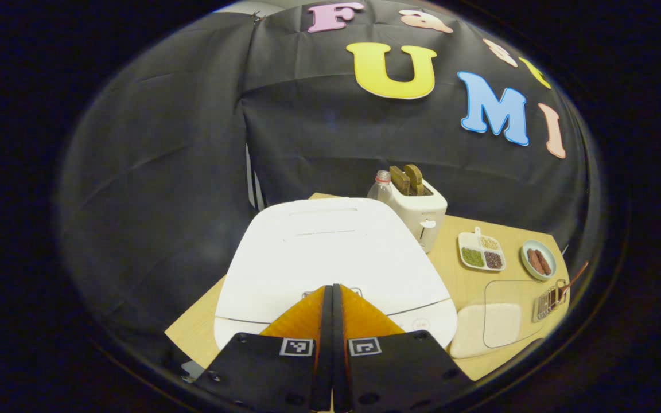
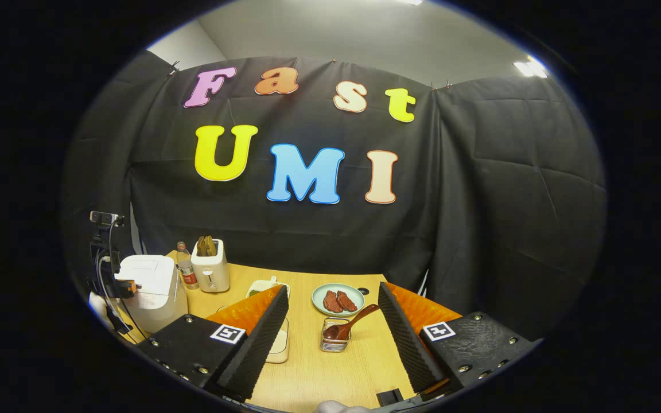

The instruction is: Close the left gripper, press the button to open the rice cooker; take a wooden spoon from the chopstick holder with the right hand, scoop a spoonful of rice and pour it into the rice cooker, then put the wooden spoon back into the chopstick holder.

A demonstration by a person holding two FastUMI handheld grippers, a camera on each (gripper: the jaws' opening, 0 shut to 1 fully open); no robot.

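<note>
Pressed together, the left hand-held gripper (image 1: 332, 292) makes one blunt tip over the rice cooker (image 1: 330, 252) lid's front edge, fit for pushing its button. Right hand-held gripper (image 2: 333, 321) stands wide, facing the wooden spoon (image 2: 353, 323) in the chopstick holder (image 2: 334, 339) on the desk (image 2: 330, 373)

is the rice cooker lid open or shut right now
Shut. In the left gripper view the rice cooker has its white lid lying flat on the body, with the closed left claw at its front edge.
</note>
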